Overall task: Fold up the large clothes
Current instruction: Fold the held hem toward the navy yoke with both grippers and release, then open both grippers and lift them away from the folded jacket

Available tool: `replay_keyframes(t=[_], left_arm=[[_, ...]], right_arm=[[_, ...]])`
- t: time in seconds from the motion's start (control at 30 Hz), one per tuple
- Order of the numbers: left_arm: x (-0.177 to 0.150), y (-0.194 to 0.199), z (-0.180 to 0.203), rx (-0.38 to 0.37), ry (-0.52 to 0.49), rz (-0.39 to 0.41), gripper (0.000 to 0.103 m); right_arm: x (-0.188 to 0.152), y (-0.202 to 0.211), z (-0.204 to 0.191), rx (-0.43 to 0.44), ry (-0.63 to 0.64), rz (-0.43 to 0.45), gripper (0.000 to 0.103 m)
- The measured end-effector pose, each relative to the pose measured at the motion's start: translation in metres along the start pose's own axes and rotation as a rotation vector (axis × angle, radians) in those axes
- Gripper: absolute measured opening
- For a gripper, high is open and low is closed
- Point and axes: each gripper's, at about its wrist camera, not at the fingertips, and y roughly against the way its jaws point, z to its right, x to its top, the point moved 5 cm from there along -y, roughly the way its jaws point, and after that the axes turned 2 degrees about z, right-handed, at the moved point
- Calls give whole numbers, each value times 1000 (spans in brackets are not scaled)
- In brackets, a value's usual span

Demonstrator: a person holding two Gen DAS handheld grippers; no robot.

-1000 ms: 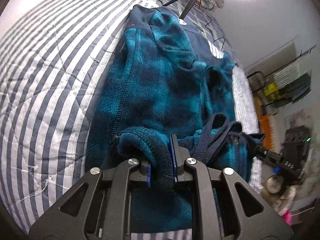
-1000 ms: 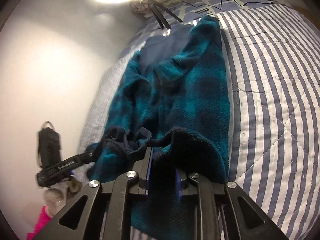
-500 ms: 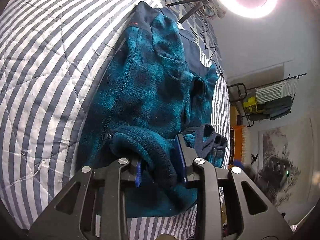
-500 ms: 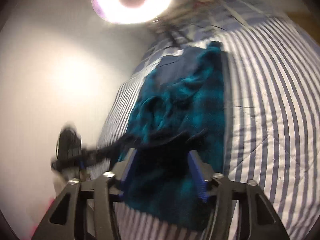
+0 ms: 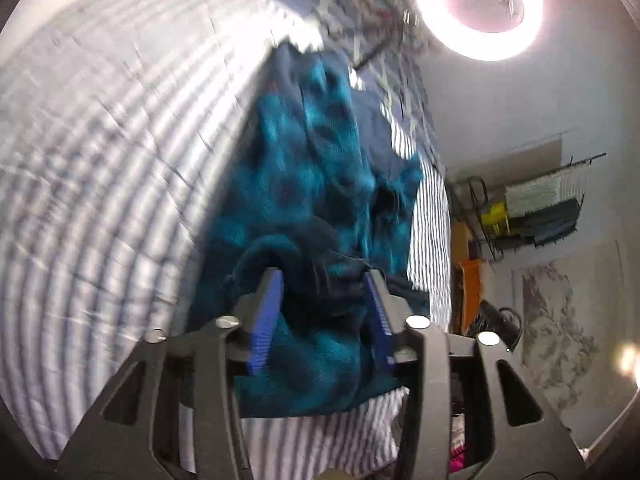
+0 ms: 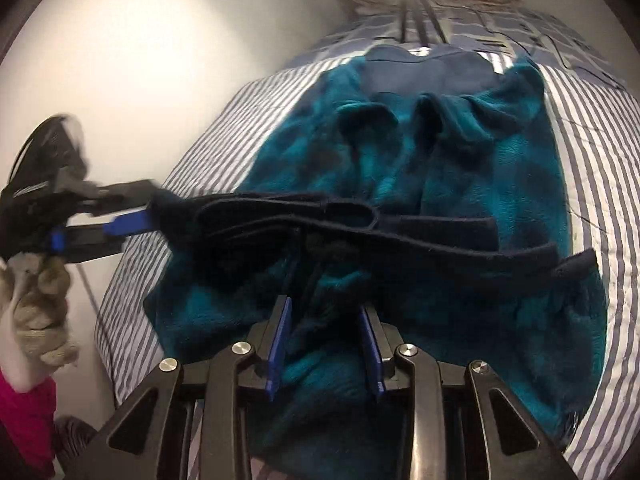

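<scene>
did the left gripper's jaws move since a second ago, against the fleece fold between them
Yes. The left gripper was pinching the teal fleece fold; now its jaws stand clear of it and are opening.

left hand-held gripper jaws opening, right hand-held gripper jaws closing

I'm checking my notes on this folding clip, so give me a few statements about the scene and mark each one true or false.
1. The fleece garment is teal with a darker check. True.
2. It lies on a plain white sheet. False: it lies on a blue-and-white striped quilt.
3. A ring light is lit above the far end of the bed. True.
4. The left hand is bare. False: it wears a beige glove.
</scene>
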Motion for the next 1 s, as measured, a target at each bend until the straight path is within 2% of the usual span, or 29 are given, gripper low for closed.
replay_keyframes(t=[0.07, 0.1, 0.23, 0.3, 0.37, 0.47, 0.57, 0.67, 0.73, 0.8, 0.93, 1.0], left_arm=[[-1, 16, 3, 6, -55, 44, 46], [-6, 20, 8, 21, -114, 54, 46], [-40, 12, 35, 170, -414, 64, 45], [-57, -4, 48, 200, -521, 44, 39], [-66, -22, 58, 218, -580, 32, 38], [-66, -49, 61, 246, -584, 35, 38], [-53, -77, 48, 341, -547, 45, 38], [-41, -106, 23, 429, -482, 19, 38], [-38, -117, 5, 403, -417, 11, 40], [-37, -118, 3, 394, -413, 21, 40], [-40, -107, 12, 424, -446, 30, 40], [-42, -89, 21, 423, -451, 63, 39]], right_arm=[[1, 3, 3, 18, -15, 1, 33], [1, 7, 3, 29, -21, 4, 34], [-1, 36, 3, 38, -5, 79, 37], [-10, 58, 7, -3, 26, 130, 37], [-17, 70, 15, -87, 57, 157, 37], [-25, 77, 32, -154, 56, 173, 37], [-18, 66, 46, -174, 32, 155, 37], [0, 40, 56, -182, 18, 125, 37], [6, 16, 65, -201, 5, 72, 32], [8, 1, 69, -207, -2, 48, 32], [9, 6, 61, -254, 45, 13, 32], [8, 25, 53, -258, 46, 37, 32]])
